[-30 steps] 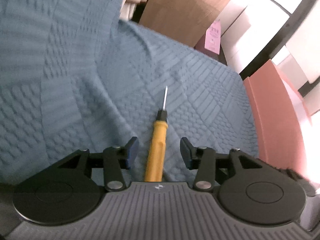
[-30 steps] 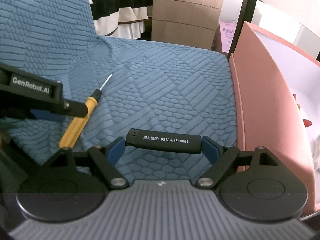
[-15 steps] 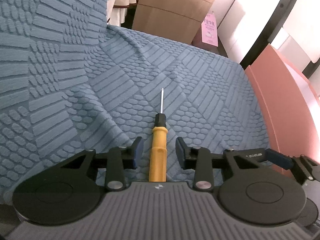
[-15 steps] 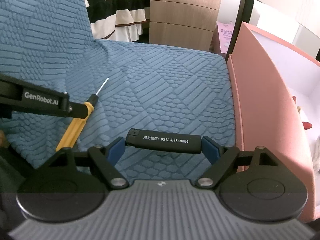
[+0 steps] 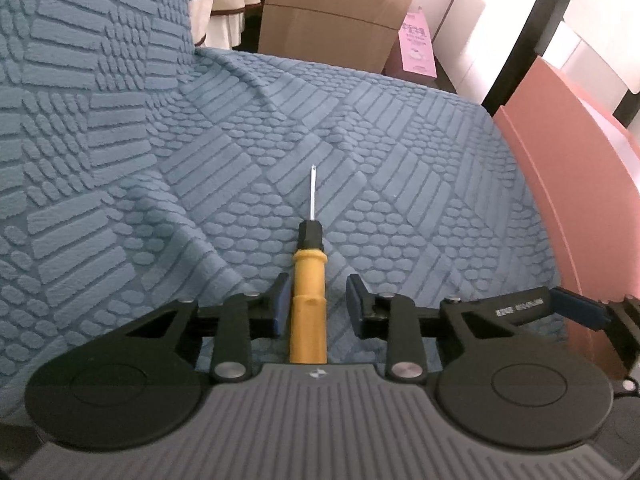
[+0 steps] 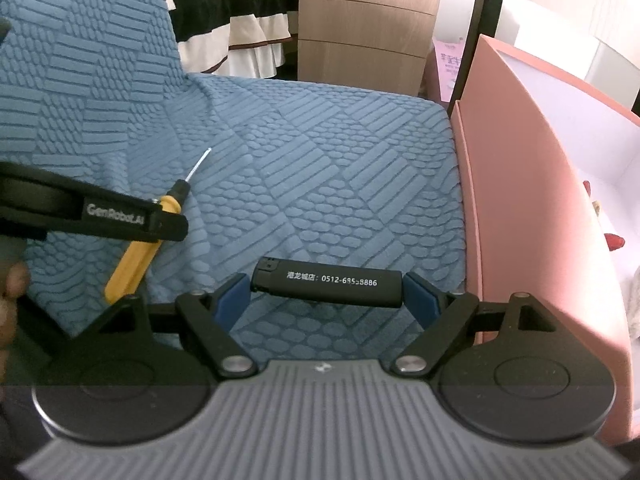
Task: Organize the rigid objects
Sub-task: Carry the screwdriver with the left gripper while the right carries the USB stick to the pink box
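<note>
Straddling the yellow handle of a screwdriver (image 5: pixel 308 304), the left hand-held gripper (image 5: pixel 316 302) fills the lower centre of the left wrist view with its jaws parted; the left blue pad touches or nearly touches the handle, while a clear gap separates the right pad from it, so nothing is clamped. The screwdriver lies on a blue textured sofa cover (image 5: pixel 400 200), its black collar and thin metal shaft pointing toward the upper part of the frame. At the lower right of that view appears the right hand-held gripper (image 5: pixel 576 308). In the right wrist view, the right hand-held gripper (image 6: pixel 326 294) grips a black lighter (image 6: pixel 326 282) endwise between its blue pads, the white printed digits facing the camera, low in the frame centre. Left of it, the left hand-held gripper (image 6: pixel 164 226) crosses over the screwdriver (image 6: pixel 136 256). Along the right edge stands a pink box (image 6: pixel 516 200) with a white interior. Farther back, at upper centre, a wooden cabinet (image 6: pixel 360 20) and striped fabric (image 6: pixel 240 20) are visible.
</note>
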The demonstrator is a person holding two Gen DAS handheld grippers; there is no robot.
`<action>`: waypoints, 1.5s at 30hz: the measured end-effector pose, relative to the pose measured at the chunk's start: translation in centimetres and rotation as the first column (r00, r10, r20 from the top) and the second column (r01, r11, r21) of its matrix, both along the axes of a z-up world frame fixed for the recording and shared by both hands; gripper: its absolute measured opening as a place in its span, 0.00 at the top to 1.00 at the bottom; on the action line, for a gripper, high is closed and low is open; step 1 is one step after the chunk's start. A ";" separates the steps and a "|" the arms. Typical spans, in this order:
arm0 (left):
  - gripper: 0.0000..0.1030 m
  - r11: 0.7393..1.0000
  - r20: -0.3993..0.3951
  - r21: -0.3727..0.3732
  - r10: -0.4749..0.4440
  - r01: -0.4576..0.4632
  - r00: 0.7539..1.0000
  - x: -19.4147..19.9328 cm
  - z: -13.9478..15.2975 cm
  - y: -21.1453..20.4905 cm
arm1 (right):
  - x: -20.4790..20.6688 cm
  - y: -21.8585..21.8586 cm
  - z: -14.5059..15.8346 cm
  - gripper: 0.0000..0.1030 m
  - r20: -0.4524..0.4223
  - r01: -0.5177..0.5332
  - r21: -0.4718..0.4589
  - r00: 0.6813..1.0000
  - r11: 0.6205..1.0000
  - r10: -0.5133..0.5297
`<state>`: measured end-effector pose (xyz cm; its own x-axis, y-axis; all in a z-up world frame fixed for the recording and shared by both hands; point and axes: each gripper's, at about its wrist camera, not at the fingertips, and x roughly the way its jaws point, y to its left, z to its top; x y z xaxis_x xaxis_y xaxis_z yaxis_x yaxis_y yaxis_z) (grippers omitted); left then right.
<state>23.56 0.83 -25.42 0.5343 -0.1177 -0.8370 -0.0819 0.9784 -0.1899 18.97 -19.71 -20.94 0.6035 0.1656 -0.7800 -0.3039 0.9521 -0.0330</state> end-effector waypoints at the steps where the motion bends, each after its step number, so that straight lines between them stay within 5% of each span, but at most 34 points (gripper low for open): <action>1: 0.67 1.000 0.002 0.005 0.001 -0.001 1.000 0.1 0.0 -0.1 | -0.1 -0.1 0.2 0.17 0.009 0.004 0.009 1.000 1.000 -0.004; 7: 0.79 0.999 0.019 0.031 0.011 -0.011 1.000 0.5 -0.2 -0.2 | -0.2 -0.3 0.4 0.17 -0.001 0.009 0.029 1.000 1.000 -0.009; 19: 0.81 1.000 0.006 -0.023 0.016 -0.016 1.000 0.6 0.0 0.4 | 1.1 0.4 1.9 0.17 -0.031 -0.017 0.029 0.999 0.999 0.018; 29: 0.81 0.991 0.048 -0.137 0.009 -0.002 0.999 -1.8 2.8 1.0 | 0.6 -1.0 4.3 0.17 -0.024 0.005 0.076 1.000 0.997 -0.003; 45: 0.81 0.984 0.148 -0.169 -0.023 0.049 0.989 -3.5 9.1 -2.0 | 0.2 -4.7 11.2 0.17 0.073 -0.007 0.132 0.997 0.991 -0.003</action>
<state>20.05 -1.13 -16.35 0.6415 -0.2743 -0.7164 -0.0063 0.9320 -0.3625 19.21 -24.45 -9.76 0.6574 0.2655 -0.7052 -0.3073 0.9490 0.0708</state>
